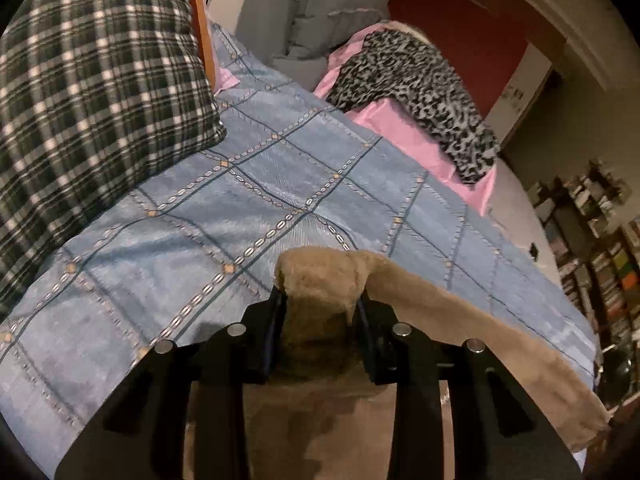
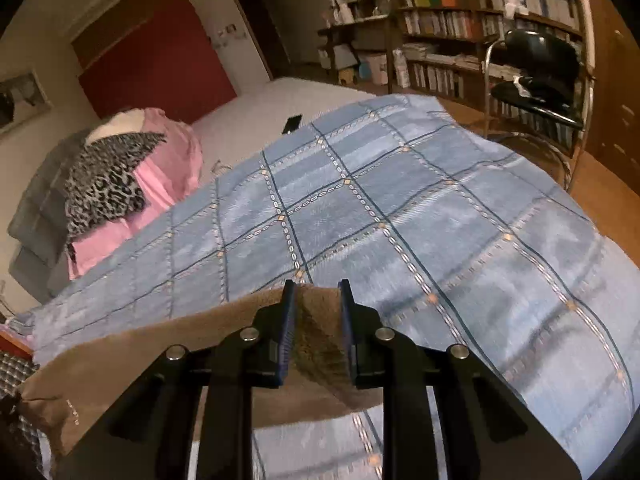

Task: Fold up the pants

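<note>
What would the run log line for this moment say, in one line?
step: lifting edge | left gripper: shut on fuzzy tan fleece pants | right gripper: shut on pants | surface: blue checked bedspread

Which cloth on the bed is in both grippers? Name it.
The tan pants: both the left gripper and right gripper pinch their edge. The leopard cloth and plaid pillow lie untouched.

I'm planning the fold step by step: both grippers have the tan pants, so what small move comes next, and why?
Probably carry both hands forward together over the blue bedspread, keeping the edge taut. The left gripper and right gripper each pinch bunched fabric of the tan pants, whose edge spans between them, lifted above the bed.
</note>
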{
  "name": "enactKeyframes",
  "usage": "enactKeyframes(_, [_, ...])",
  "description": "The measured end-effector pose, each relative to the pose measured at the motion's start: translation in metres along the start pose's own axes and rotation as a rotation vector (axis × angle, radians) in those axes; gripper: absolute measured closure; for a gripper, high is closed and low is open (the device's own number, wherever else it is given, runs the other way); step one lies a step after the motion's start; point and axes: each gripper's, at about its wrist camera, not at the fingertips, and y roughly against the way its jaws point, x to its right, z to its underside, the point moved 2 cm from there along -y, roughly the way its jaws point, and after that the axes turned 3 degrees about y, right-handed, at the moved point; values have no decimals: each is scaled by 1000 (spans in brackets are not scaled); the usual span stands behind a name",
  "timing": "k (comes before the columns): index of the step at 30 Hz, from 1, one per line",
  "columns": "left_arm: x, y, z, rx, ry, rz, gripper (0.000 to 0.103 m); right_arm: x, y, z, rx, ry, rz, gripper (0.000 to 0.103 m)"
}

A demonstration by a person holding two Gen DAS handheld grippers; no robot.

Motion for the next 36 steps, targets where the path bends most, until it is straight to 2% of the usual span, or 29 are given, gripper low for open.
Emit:
enactKeyframes(6, [-32, 67, 26, 44, 18, 73, 70, 26, 70, 42, 60, -23, -14, 82])
enactKeyframes(14, [-97, 130, 85, 89, 36, 122, 70, 78, 136, 134, 91, -76, -7, 82])
enactKeyframes(20, [-134, 140, 122, 71, 56, 116, 69, 104, 167, 199, 87, -124, -7, 82])
enactKeyframes(27, [-162, 138, 148, 51, 75, 91, 62, 115, 173, 247, 44, -126, 29, 81])
enactKeyframes(29, [-168, 139, 151, 53, 77, 67, 50, 121, 173, 253, 38, -152, 39, 77])
enactKeyframes(31, [-168, 140, 151, 54, 70, 50, 47, 126, 177, 258, 44, -164, 62, 75])
enactKeyframes(34, [-165, 143, 152, 62, 37, 2, 31, 134, 185, 261, 61, -211, 54, 54])
enactKeyframes(36, [-165, 146, 152, 68, 38, -11, 28, 135, 185, 261, 57, -226, 35, 53])
